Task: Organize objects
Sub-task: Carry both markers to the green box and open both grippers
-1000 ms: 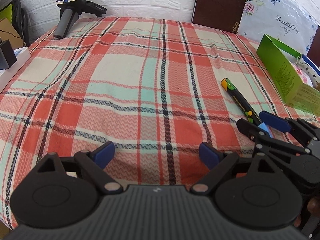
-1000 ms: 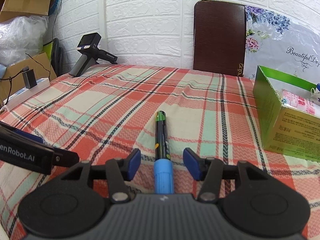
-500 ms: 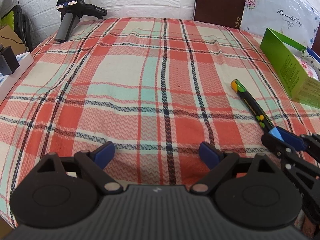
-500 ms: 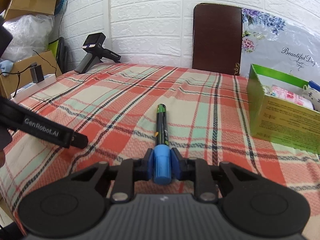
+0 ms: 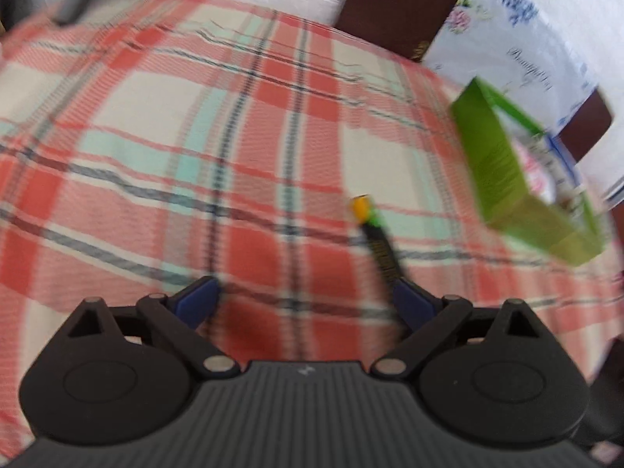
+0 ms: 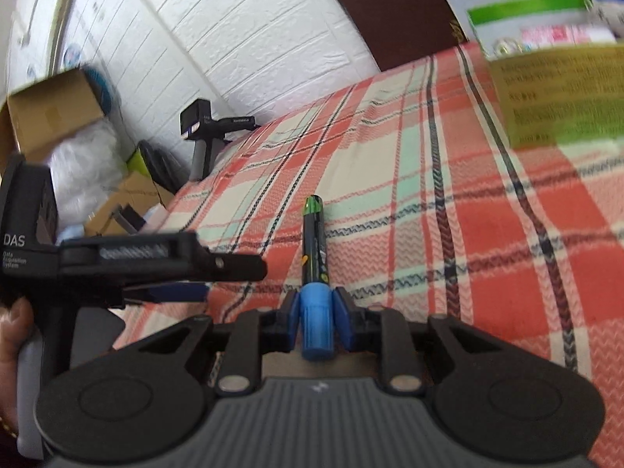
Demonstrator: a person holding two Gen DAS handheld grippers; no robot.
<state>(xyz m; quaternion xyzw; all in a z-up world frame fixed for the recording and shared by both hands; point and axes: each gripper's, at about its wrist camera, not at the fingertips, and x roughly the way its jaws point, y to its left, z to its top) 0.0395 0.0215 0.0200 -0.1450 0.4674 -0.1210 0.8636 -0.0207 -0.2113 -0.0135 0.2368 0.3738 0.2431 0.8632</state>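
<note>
A black marker with a blue cap (image 6: pixel 315 257) is clamped by its cap between the blue pads of my right gripper (image 6: pixel 315 306), lifted above the plaid cloth (image 6: pixel 390 179) and pointing forward. In the blurred left wrist view the marker (image 5: pixel 376 234) sticks up beside my right-hand pad. My left gripper (image 5: pixel 302 302) is open and empty over the cloth (image 5: pixel 195 156). The left gripper's body also shows in the right wrist view (image 6: pixel 156 257), at the left. A green open box (image 6: pixel 553 89) stands at the right, with packets inside; it also shows in the left wrist view (image 5: pixel 518 183).
A black handheld device (image 6: pixel 210 124) lies at the far left corner of the cloth. A dark brown board (image 6: pixel 390 11) leans on the white brick wall. Cardboard boxes (image 6: pixel 50 113) and plastic bags sit off the left edge.
My right gripper, shut on the marker's cap, has lifted it off the cloth and tilted. Both views have swung; the green box appears closer. My left gripper stays open.
</note>
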